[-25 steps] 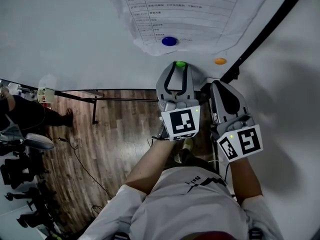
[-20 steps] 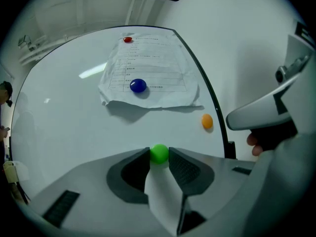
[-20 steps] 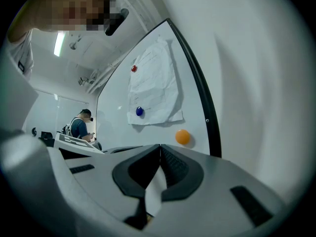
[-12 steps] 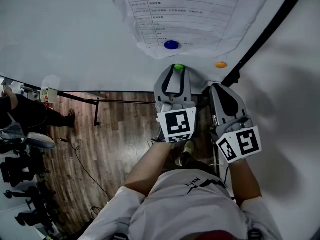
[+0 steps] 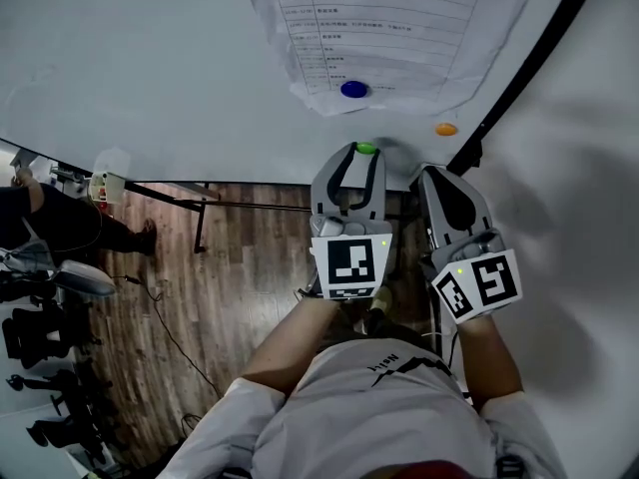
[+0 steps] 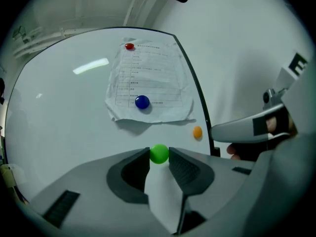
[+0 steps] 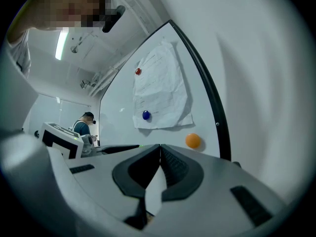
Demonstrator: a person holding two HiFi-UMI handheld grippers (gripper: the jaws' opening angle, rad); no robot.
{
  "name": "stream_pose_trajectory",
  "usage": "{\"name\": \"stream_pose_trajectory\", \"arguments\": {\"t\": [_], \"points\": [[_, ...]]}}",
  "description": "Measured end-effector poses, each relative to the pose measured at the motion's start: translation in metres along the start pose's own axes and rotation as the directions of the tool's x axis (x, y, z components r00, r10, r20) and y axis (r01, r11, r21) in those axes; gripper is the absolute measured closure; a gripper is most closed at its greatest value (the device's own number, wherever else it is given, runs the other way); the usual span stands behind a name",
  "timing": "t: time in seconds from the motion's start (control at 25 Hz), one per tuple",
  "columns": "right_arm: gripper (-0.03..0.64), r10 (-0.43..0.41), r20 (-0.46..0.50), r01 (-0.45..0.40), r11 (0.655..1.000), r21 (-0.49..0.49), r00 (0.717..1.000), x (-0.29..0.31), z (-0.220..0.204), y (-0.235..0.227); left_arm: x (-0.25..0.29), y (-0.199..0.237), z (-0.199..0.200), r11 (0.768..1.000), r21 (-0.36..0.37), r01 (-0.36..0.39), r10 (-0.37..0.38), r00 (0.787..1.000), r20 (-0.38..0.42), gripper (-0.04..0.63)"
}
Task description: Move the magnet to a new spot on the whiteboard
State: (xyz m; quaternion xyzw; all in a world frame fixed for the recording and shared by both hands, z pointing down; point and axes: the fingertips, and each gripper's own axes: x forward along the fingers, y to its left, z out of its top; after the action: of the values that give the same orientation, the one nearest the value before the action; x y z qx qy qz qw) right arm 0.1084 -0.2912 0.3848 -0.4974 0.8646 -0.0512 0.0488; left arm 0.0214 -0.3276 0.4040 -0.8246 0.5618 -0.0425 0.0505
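Left tool (image 6: 159, 158) had its pads pressed on either side of the green magnet (image 6: 159, 153), low on the whiteboard (image 6: 64, 112), below the paper sheet (image 6: 153, 78) and left of an orange magnet (image 6: 197, 132). Right tool (image 7: 159, 149) was shut on nothing. Small, hard, smooth and light, the green magnet looked likely to squirt from a loose pinch, so gripping across its widest middle seemed safest.

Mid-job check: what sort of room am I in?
Probably an office or lab: a whiteboard with a printed sheet held by a blue magnet, and office chairs on a wood-look floor below.
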Motion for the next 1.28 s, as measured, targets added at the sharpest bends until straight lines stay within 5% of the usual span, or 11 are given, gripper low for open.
{"name": "stream_pose_trajectory", "arguments": {"t": [1.28], "points": [[0.603,-0.01,0.089,0.017,0.997,-0.075,0.996,0.001,0.067,0.042,-0.061,0.001,0.087,0.981,-0.071,0.182,-0.175,0.98,0.098,0.469]]}}
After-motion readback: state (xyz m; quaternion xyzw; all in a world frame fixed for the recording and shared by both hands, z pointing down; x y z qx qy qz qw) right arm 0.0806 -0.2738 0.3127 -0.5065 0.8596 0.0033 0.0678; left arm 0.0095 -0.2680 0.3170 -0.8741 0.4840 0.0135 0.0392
